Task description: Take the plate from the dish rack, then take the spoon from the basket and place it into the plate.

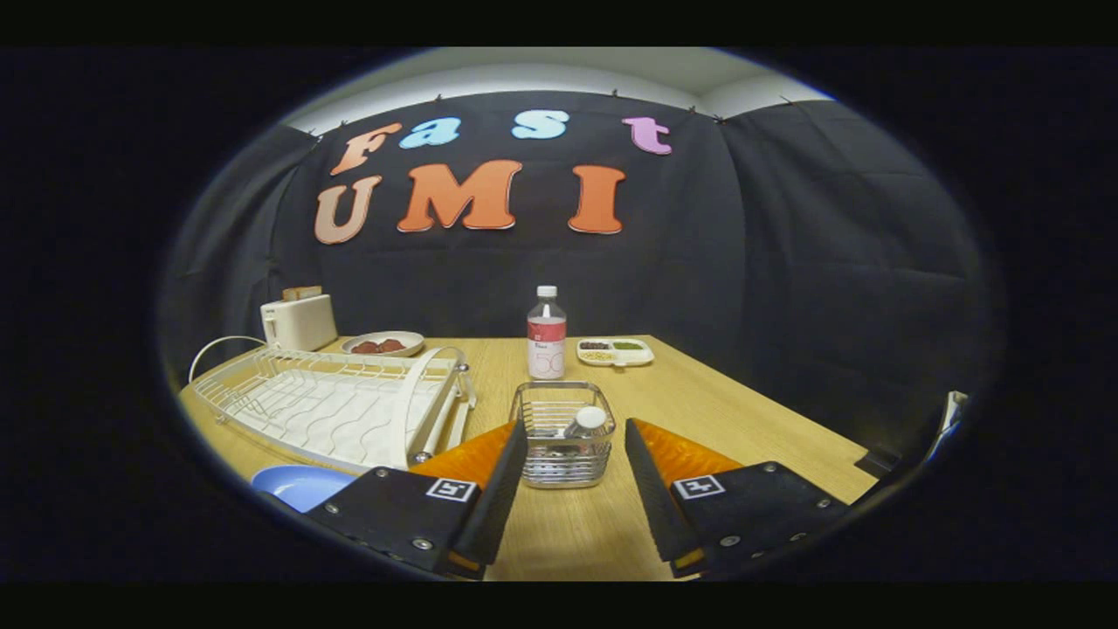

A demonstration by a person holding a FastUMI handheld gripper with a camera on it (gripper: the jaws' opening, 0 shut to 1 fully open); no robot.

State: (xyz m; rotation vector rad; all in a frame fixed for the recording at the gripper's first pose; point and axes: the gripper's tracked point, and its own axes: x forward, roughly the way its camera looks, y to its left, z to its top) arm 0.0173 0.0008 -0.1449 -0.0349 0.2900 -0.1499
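- We saw the gripper (568, 437) with its two fingers spread wide apart, grasping nothing, bare table (742, 411) showing in the gap between them.
- Just ahead of the fingertips, and centred on that gap, stood the wire basket (563, 434); its near wall sat level with the tips, with a narrow strip of free wood on either side.
- Inside the basket we made out the white rounded end of the spoon (590, 420) poking up toward the right wall; the rest of it was too tangled in the wires to tell.
- To the left, beside the left finger, the blue plate (293, 483) lay flat on the table, partly hidden by the gripper body.
- The white dish rack (336, 406) sat left of the basket, its right rail near the basket but apart from it.
- Beyond the basket stood a capped bottle (547, 333), upright, with open wood between them.
- Farther off we noted a divided tray (615, 351) right of the bottle, a dish of red food (383, 343) on its left, and a toaster (299, 321) at the far left corner.
- The right half of the table, out to its right edge, lay open.
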